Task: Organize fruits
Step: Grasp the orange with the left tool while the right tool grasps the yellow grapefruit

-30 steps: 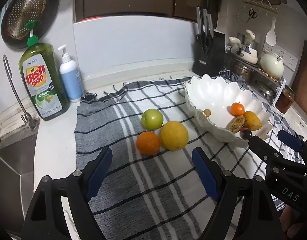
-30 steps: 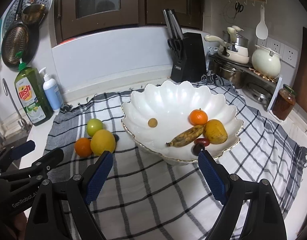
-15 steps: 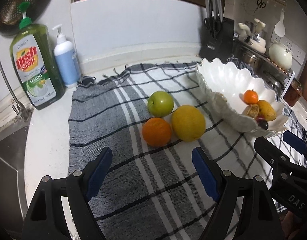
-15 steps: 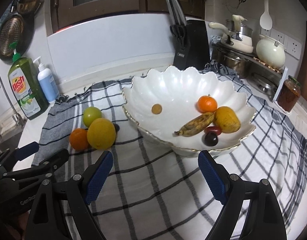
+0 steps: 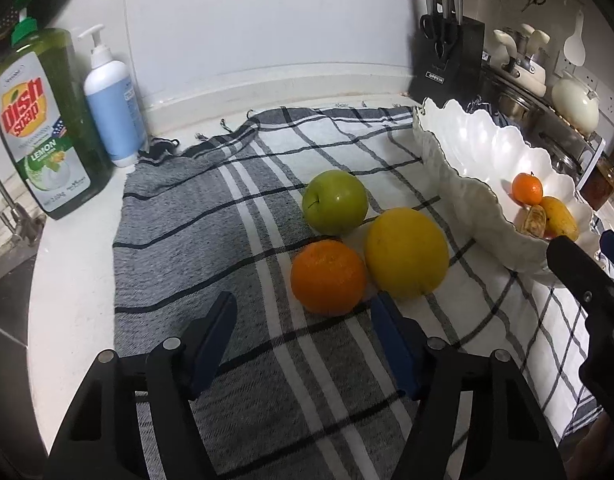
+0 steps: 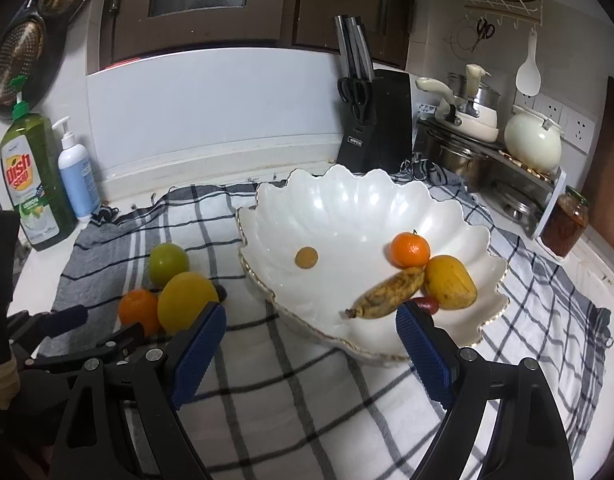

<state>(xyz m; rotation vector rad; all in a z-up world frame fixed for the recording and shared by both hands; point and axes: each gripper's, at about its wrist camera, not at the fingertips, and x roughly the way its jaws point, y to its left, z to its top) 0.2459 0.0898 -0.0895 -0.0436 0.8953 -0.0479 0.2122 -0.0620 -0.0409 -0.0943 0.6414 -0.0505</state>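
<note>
Lying just beyond left claw [image 5: 303, 320]: orange [image 5: 328, 277]

White kitchen counter [image 5: 73, 280] with a checked cloth [image 5: 179, 240] spread over it

The counter runs along a white backsplash; the grey, white and black checked cloth covers most of it, fringed edge rumpled near the wall; directly on the bare counter stand a green dish soap bottle [image 5: 43, 120] and a blue pump bottle [image 5: 113, 108], side by side at the cloth's far left corner; a black knife block [image 6: 373, 120] stands against the wall; a jar [image 6: 565, 220] with a green lid sits at the right.
</note>
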